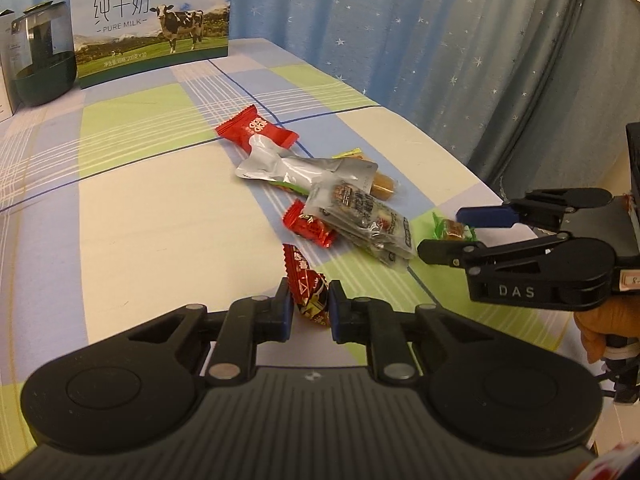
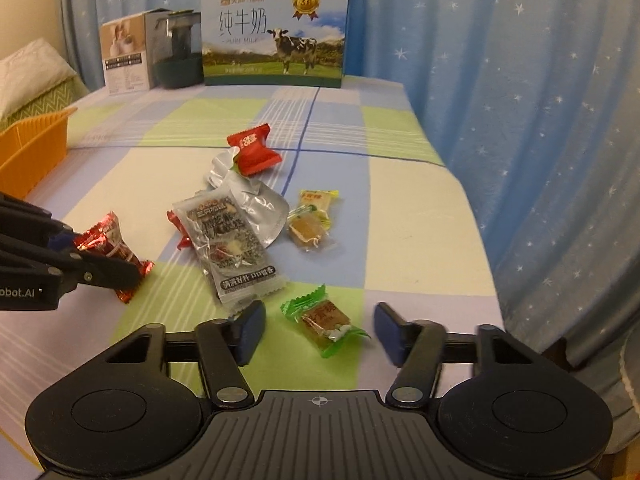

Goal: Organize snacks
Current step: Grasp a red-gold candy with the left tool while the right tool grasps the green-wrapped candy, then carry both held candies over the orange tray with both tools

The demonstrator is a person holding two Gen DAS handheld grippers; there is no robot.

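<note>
My left gripper (image 1: pixel 310 296) is shut on a red foil candy (image 1: pixel 308 292), which stands on end on the checked tablecloth; in the right wrist view the same gripper (image 2: pixel 106 256) holds that candy (image 2: pixel 114 246) at the left. My right gripper (image 2: pixel 320 314) is open around a green-wrapped candy (image 2: pixel 326 322) that lies on the cloth, and neither pad touches it. The left wrist view shows the right gripper (image 1: pixel 442 232) at the table's right side. Between the grippers lie a clear sesame-bar packet (image 2: pixel 232 248), a silver pouch (image 2: pixel 256 204), a red square packet (image 2: pixel 254 152) and a small red candy (image 1: pixel 306 226).
A yellow-wrapped candy (image 2: pixel 316 204) and a clear-wrapped brown candy (image 2: pixel 308 234) lie right of the pile. An orange basket (image 2: pixel 28 148) stands at the left edge. A milk box (image 2: pixel 276 36), a dark jar (image 2: pixel 178 48) and a white box (image 2: pixel 124 56) line the back. Blue curtain hangs beside the table's right edge.
</note>
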